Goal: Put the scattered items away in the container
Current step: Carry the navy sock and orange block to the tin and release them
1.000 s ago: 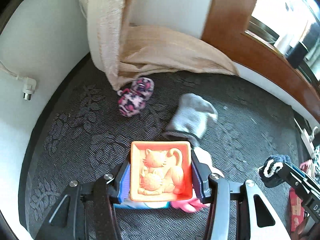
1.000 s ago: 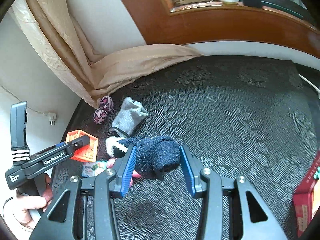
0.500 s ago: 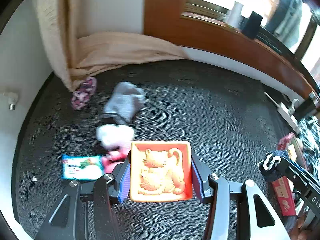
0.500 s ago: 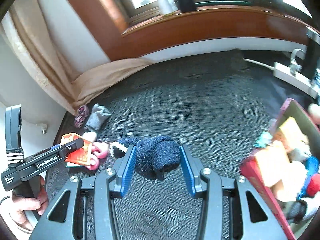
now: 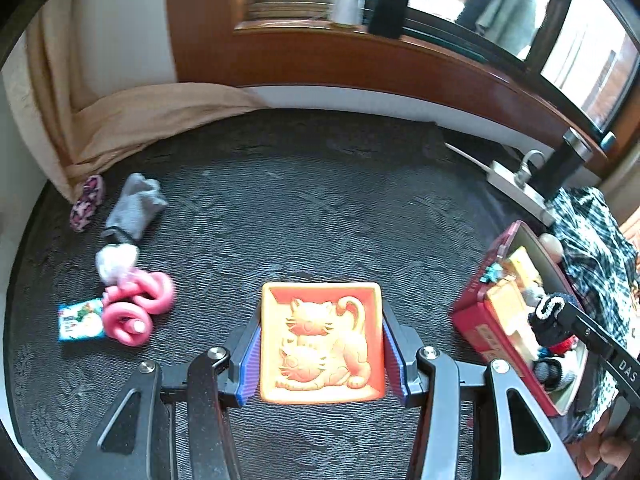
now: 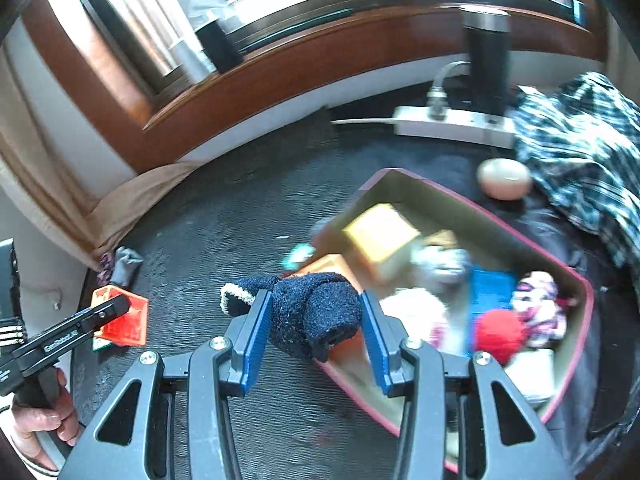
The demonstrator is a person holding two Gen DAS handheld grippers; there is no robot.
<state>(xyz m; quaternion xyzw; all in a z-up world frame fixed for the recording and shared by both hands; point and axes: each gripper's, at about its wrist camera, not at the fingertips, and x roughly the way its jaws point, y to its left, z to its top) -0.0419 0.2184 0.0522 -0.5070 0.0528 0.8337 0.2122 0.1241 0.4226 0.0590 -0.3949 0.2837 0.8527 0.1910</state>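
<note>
- Two claws each pinch something: left claw grips an orange cat tile.
- Right claw clamps a navy sock above the red box.

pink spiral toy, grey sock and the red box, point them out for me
pink spiral toy [image 5: 136, 308], left wrist view, on its coiled middle
grey sock [image 5: 136, 206], left wrist view, on the middle of the fabric
red box [image 6: 480, 210], right wrist view, on its far inner wall
</note>
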